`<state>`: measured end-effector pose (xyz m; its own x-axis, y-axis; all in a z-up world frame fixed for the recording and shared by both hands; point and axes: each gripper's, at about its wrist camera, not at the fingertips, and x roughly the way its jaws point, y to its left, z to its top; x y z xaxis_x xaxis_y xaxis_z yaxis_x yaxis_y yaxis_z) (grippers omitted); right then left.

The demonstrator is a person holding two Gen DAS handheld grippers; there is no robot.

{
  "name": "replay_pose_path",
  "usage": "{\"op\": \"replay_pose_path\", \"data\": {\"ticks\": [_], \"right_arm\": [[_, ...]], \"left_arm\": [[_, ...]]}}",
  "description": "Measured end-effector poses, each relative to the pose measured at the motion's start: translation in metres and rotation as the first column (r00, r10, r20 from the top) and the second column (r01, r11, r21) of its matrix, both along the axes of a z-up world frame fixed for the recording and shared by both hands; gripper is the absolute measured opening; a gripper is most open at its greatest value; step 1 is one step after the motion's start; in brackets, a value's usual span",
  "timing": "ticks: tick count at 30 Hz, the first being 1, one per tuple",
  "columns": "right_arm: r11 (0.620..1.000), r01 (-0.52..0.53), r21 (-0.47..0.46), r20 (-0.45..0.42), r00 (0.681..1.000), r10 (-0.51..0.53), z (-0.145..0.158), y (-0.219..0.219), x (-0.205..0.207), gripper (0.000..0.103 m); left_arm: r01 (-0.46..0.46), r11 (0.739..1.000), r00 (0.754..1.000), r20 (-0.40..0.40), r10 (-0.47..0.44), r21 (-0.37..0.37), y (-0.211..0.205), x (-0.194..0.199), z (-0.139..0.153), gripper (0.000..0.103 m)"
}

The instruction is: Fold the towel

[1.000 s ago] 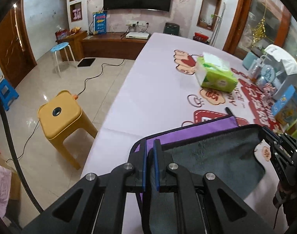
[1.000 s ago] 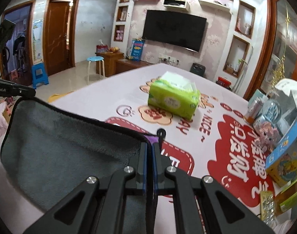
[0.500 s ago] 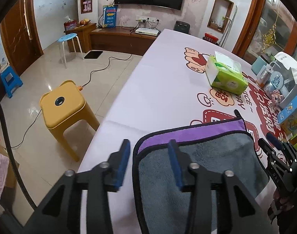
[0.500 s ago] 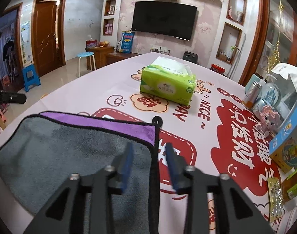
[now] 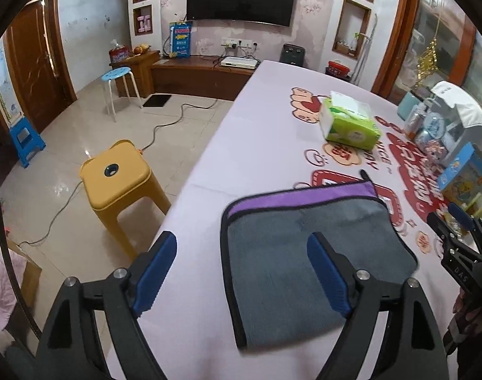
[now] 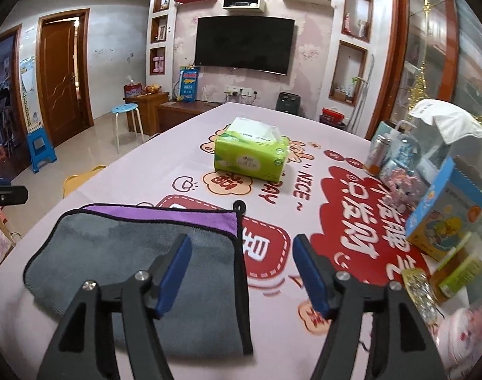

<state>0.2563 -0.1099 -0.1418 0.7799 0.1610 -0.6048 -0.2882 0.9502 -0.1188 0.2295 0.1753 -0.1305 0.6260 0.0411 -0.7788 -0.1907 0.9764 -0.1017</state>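
A towel (image 5: 291, 253), grey on top with a purple strip along its far edge and black trim, lies folded flat on the pink printed tablecloth (image 5: 241, 145). It also shows in the right wrist view (image 6: 136, 250). My left gripper (image 5: 242, 253) is open and empty above the towel's near left corner. My right gripper (image 6: 241, 259) is open and empty above the towel's near right edge; it shows at the right edge of the left wrist view (image 5: 459, 234).
A green tissue pack (image 6: 250, 152) stands mid-table beyond the towel. Cans, boxes and a pink doll (image 6: 402, 190) crowd the table's right side. A yellow stool (image 5: 117, 174) stands on the floor beside the table's left edge.
Both grippers were shut on the towel's corners a second ago; they opened, let the towel drop flat, and drew back and up.
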Motion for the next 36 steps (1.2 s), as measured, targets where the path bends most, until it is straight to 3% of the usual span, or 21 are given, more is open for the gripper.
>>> {"op": "replay_pose_path", "data": {"ticks": [11, 18, 25, 36], "right_arm": [[0.995, 0.09, 0.052, -0.056, 0.995, -0.088, 0.033, -0.013, -0.106, 0.074], [0.987, 0.14, 0.077, -0.091, 0.987, -0.133, 0.045, -0.02, -0.17, 0.083], [0.972, 0.215, 0.098, -0.198, 0.961, -0.193, 0.047, -0.035, -0.216, 0.085], [0.957, 0.277, 0.088, -0.272, 0.931, -0.245, 0.072, -0.07, -0.265, 0.094]], "left_arm": [[0.057, 0.998, 0.998, 0.024, -0.056, -0.012, -0.01, -0.087, 0.033, 0.088], [0.116, 0.993, 0.993, 0.027, -0.116, -0.002, -0.035, -0.132, 0.051, 0.089], [0.152, 0.988, 0.988, 0.012, -0.152, -0.01, -0.062, -0.16, 0.065, 0.089], [0.204, 0.979, 0.979, -0.014, -0.204, 0.028, -0.12, -0.185, 0.089, 0.091]]}}
